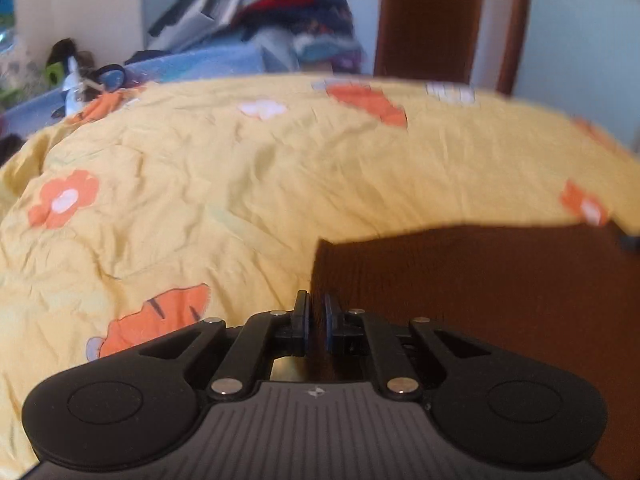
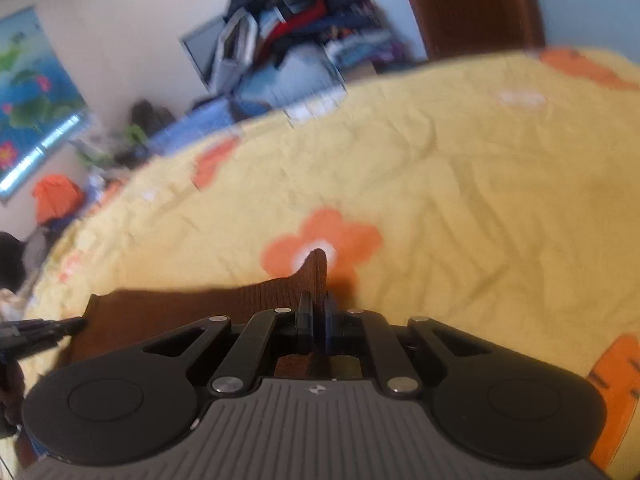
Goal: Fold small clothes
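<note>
Where the yellow bedspread (image 1: 240, 184) ends at its far edge, a pale wall, a brown door (image 1: 432, 16) at far right and a heap of clothes (image 1: 272, 12) close the room; a poster of lotus flowers (image 2: 32, 92) hangs on the wall at far left in the right wrist view. Between the near garment and that far edge the bedspread lies wrinkled but bare, printed with orange flowers and striped orange cartoon figures, so the widest open room is ahead and to the left. No brand or writing can be read; each gripper body carries only a small pale emblem.

A brown ribbed garment (image 1: 480, 288) lies flat on the near part of the bedspread, with 2 of its corners pinched. The left gripper (image 1: 316, 320) is clenched on the garment's near left corner, with the cloth running away to the right and far side. The right gripper (image 2: 318, 320) is clenched on the right corner, where a peak of brown fabric stands up between the pads over an orange flower. In the right wrist view the left gripper's dark fingers (image 2: 60, 326) show at the garment's left edge.
</note>
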Demonstrator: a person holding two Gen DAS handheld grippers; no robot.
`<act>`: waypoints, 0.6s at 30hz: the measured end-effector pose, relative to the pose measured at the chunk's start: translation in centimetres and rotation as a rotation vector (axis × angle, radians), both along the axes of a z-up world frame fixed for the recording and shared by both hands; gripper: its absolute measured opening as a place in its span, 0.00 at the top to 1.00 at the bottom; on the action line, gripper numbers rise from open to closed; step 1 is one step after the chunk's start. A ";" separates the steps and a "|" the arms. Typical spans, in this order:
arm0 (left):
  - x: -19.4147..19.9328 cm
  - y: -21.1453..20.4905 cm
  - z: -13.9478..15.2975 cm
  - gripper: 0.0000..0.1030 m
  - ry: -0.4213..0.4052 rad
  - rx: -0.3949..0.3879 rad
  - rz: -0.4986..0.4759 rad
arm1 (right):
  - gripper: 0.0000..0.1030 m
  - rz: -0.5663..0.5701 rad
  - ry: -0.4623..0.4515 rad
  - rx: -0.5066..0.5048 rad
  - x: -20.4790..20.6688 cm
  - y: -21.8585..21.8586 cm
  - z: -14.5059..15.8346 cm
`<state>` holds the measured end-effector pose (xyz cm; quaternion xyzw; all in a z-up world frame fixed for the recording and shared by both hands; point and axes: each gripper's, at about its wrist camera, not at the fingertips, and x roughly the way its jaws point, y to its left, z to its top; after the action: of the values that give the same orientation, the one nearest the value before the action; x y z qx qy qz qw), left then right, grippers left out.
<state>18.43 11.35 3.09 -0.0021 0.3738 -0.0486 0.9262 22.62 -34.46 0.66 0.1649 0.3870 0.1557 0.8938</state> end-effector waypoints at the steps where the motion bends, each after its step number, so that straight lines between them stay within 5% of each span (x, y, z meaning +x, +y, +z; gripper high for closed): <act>1: -0.7 0.5 0.5 0.91 0.001 -0.020 0.021 | 0.79 -0.015 -0.001 0.033 -0.4 -0.3 -0.4; 2: -1.7 0.9 1.0 0.88 0.006 -0.030 0.037 | 0.70 -0.032 -0.007 0.067 -1.1 -0.7 -0.2; 4: -4.3 1.9 2.0 0.72 -0.003 -0.065 0.041 | 0.33 -0.046 -0.044 0.130 -3.3 -1.4 1.1; 6: -7.4 3.0 2.5 0.25 0.000 -0.140 0.026 | 0.25 -0.032 -0.108 0.168 -6.4 -2.4 2.7; 7: -8.7 3.4 2.6 0.21 0.007 -0.185 0.006 | 0.25 -0.017 -0.110 0.177 -7.6 -2.9 3.3; 11: -10.4 4.2 1.8 0.22 0.086 -0.338 -0.056 | 0.33 0.040 -0.021 0.191 -12.1 -4.5 3.6; 14: -10.2 3.3 1.2 0.24 0.103 -0.303 -0.080 | 0.45 0.075 0.054 0.149 -13.1 -3.9 2.4; 16: -9.3 2.6 0.4 0.40 0.129 -0.266 -0.064 | 0.55 0.082 0.093 0.119 -13.1 -3.1 1.5; 17: -9.1 2.4 0.3 0.57 0.114 -0.240 -0.051 | 0.62 0.079 0.095 0.118 -13.0 -2.9 1.3; 18: -8.9 2.4 0.4 0.90 0.119 -0.229 -0.043 | 0.81 0.081 0.104 0.130 -12.8 -2.7 1.1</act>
<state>9.50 13.73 3.49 -0.1028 0.4198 -0.1107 0.8949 9.80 -37.21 1.81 0.2145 0.4284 0.2076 0.8529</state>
